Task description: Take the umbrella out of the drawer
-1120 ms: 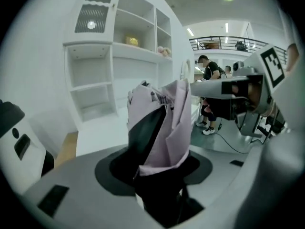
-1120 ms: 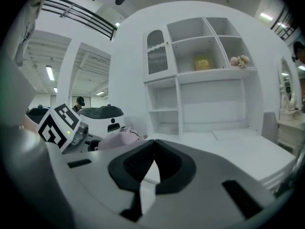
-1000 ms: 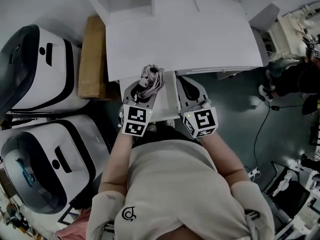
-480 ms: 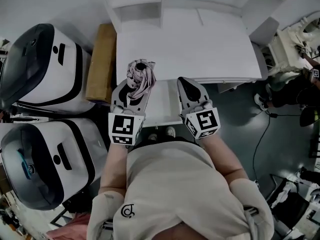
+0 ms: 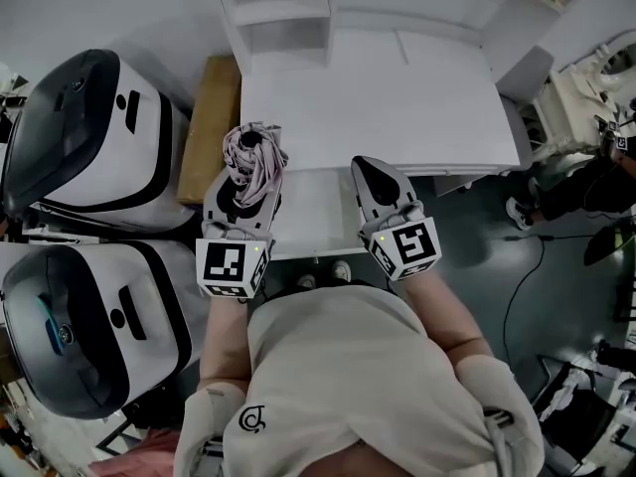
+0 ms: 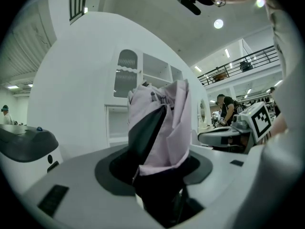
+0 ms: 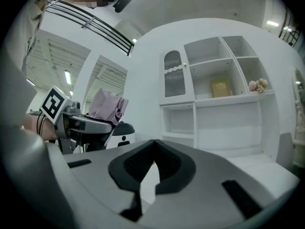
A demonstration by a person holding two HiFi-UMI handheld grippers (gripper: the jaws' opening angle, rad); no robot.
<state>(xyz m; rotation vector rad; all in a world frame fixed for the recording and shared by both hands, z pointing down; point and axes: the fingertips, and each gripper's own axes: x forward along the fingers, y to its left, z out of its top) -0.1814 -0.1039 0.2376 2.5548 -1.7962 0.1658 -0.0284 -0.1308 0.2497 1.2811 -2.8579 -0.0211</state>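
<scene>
The umbrella is a folded pale-lilac bundle with a dark core. It stands upright between the jaws of my left gripper, which is shut on it. The bundle hangs over the left front corner of the white desk, above and left of the open white drawer. In the left gripper view the umbrella fills the middle and hides the fingertips of the left gripper. My right gripper hovers over the drawer's right side, shut and holding nothing. In the right gripper view its tips meet.
Two large white-and-black machines stand at the left. A brown cardboard box lies between them and the desk. A white shelf unit rises behind the desk. A cable runs across the grey floor at the right.
My left gripper has lifted the umbrella up from the drawer and carried it left, toward the desk's corner. The right gripper rose a little and stays shut.
</scene>
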